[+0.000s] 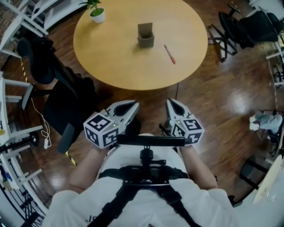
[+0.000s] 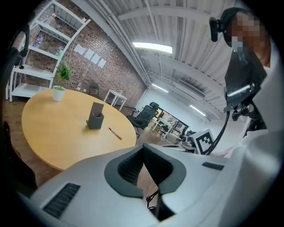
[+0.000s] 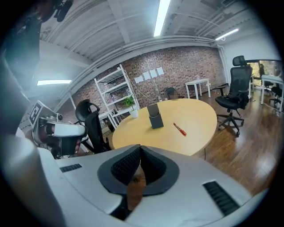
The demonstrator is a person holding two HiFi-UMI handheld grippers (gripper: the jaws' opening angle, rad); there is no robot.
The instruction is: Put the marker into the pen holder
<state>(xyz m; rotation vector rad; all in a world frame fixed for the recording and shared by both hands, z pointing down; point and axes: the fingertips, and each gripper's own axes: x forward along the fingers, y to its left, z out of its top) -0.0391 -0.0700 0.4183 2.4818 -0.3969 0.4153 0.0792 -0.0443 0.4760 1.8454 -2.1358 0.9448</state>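
A red marker (image 1: 170, 54) lies flat on the round wooden table (image 1: 120, 62), just right of the grey pen holder (image 1: 145, 36), which stands upright near the table's middle. Both grippers are held close to the person's body, over the floor and short of the table's near edge. My left gripper (image 1: 134, 106) is shut with nothing between its jaws, and so is my right gripper (image 1: 170, 102). In the left gripper view the pen holder (image 2: 95, 117) and marker (image 2: 115, 133) show far beyond the gripper (image 2: 143, 148). The right gripper view has the holder (image 3: 155, 117) and marker (image 3: 179, 129) ahead of the gripper (image 3: 140, 148).
A small potted plant (image 1: 97, 13) stands at the table's far left edge. A black office chair (image 1: 49, 66) is left of the table, more chairs (image 1: 248, 26) at the upper right. White shelving (image 1: 13, 146) lines the left side. Wooden floor surrounds the table.
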